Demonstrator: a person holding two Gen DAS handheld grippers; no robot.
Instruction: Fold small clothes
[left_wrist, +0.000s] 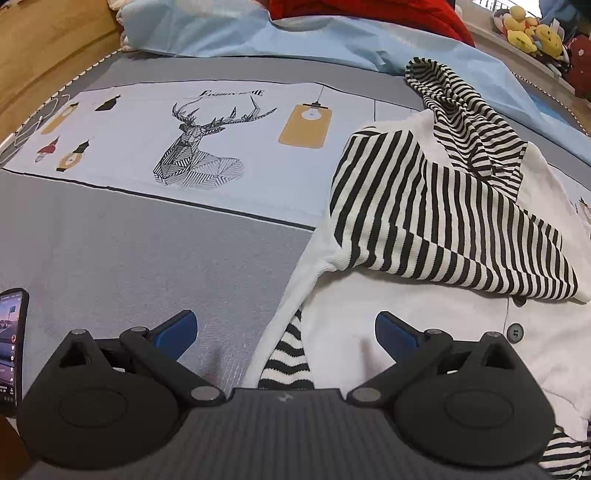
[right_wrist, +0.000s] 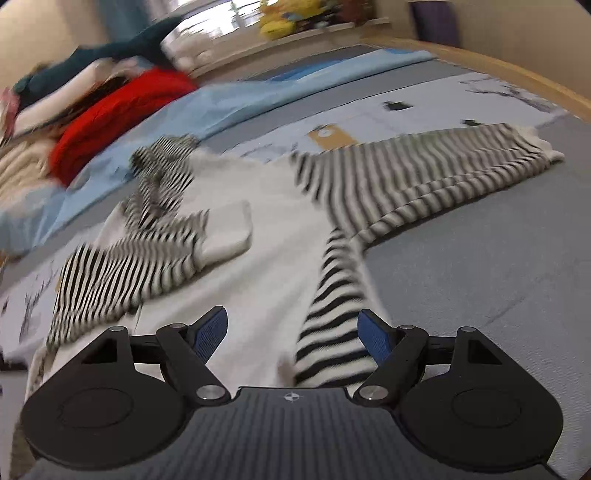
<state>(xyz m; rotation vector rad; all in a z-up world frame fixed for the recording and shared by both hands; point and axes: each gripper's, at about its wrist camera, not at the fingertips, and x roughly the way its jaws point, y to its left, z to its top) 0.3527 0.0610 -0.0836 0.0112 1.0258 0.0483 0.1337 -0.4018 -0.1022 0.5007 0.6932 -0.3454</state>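
Observation:
A small white cardigan (left_wrist: 388, 332) with black-and-white striped sleeves and hood lies on the grey bed cover. One striped sleeve (left_wrist: 443, 221) is folded across its white body, and the striped hood (left_wrist: 461, 122) points away. My left gripper (left_wrist: 286, 332) hovers open over the garment's near left edge, nothing between its blue pads. In the right wrist view the cardigan (right_wrist: 266, 240) spreads ahead, one sleeve (right_wrist: 424, 177) stretched out to the right. My right gripper (right_wrist: 291, 332) stands open just above a striped strip (right_wrist: 332, 314) near its right pad, which does not press on it.
A phone (left_wrist: 13, 347) with a lit screen lies at the left. A pale blue printed sheet with a deer drawing (left_wrist: 199, 147) crosses the bed. A red garment (right_wrist: 122, 118) and piled clothes lie at the far side, soft toys (left_wrist: 532, 29) on a ledge, and a wooden bed frame (left_wrist: 44, 55) beyond.

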